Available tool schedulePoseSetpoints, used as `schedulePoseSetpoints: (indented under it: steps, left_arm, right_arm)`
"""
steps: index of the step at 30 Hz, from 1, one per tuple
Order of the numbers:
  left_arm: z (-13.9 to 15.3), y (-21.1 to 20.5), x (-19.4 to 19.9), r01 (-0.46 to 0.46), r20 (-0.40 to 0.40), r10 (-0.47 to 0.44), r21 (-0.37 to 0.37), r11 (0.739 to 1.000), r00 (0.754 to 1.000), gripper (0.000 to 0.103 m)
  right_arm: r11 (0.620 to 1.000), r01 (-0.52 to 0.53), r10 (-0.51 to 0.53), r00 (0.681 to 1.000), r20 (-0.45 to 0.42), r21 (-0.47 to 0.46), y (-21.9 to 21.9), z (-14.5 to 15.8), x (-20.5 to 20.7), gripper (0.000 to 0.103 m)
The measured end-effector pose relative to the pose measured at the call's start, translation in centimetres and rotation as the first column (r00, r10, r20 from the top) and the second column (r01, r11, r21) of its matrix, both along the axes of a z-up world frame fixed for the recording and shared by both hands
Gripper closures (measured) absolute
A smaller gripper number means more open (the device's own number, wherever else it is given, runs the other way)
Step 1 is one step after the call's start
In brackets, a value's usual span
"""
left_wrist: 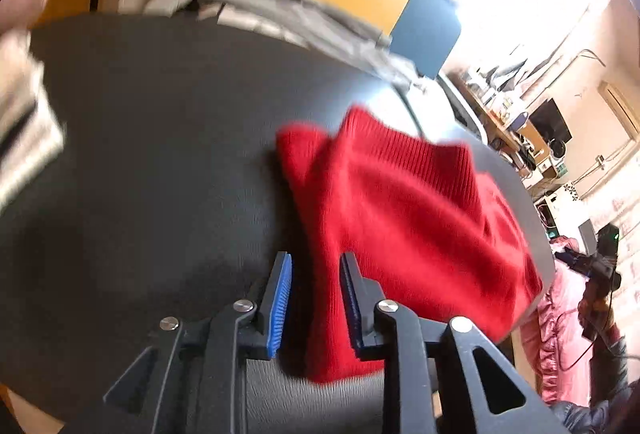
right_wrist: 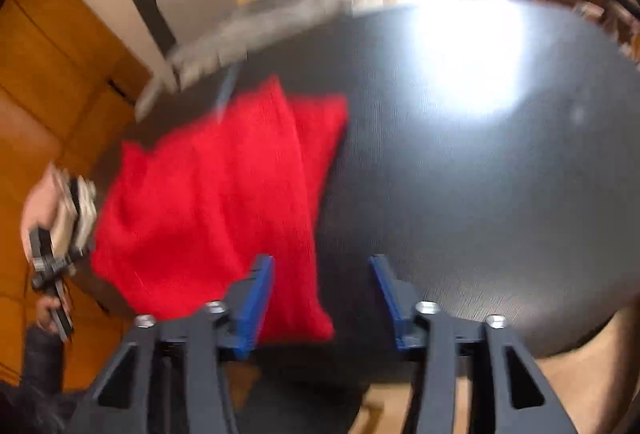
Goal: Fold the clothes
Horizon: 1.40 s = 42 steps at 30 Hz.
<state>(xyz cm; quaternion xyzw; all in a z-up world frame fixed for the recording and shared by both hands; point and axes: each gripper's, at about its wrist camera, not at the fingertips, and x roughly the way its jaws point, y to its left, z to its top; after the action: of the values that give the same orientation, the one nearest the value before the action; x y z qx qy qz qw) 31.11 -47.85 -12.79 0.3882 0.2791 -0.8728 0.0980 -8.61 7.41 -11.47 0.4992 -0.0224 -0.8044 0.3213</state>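
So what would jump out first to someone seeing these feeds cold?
The bright red sweater, folded into a bundle near the edge of the dark round table. Then the blue-padded left tool, open over the sweater's near edge, and the right tool, open beside it over its corner.

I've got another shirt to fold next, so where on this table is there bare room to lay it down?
The dark table is bare across its whole stretch to the right of the red sweater, out to the far rim. The crowded parts are the back edge, lined with grey and white folded clothes, and the near left edge, where the sweater lies between the left gripper and right gripper.
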Motion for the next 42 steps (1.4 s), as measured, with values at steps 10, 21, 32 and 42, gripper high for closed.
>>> schedulePoseSetpoints:
  steps: [10, 21, 32, 42]
  left_arm:
    - [1.5, -0.9, -8.9, 0.106, -0.023, -0.107, -0.058, 0.993, 0.994, 0.074]
    - [-0.7, 1.3, -16.8, 0.247, 0.031, -0.248, 0.019, 0.969, 0.968, 0.054]
    - [1.6, 1.1, -15.5, 0.139, -0.037, -0.139, 0.003, 0.99, 0.99, 0.101]
    - [-0.9, -2.6, -16.3, 0.082, 0.009, -0.083, 0.079, 0.993, 0.997, 0.074]
  right_arm:
    - [0.974, -0.19, 0.201, 0.976, -0.087, 0.125, -11.7, -0.9, -4.6, 0.024]
    - [0.973, -0.179, 0.17, 0.983, 0.071, 0.148, -14.5, -5.1, -7.7, 0.078]
    - [0.98, -0.099, 0.113, 0.991, -0.076, 0.171, -12.2, -0.8, -5.4, 0.091]
    - [0.984, 0.007, -0.008, 1.0, 0.009, 0.178, -9.2, -4.5, -6.2, 0.091]
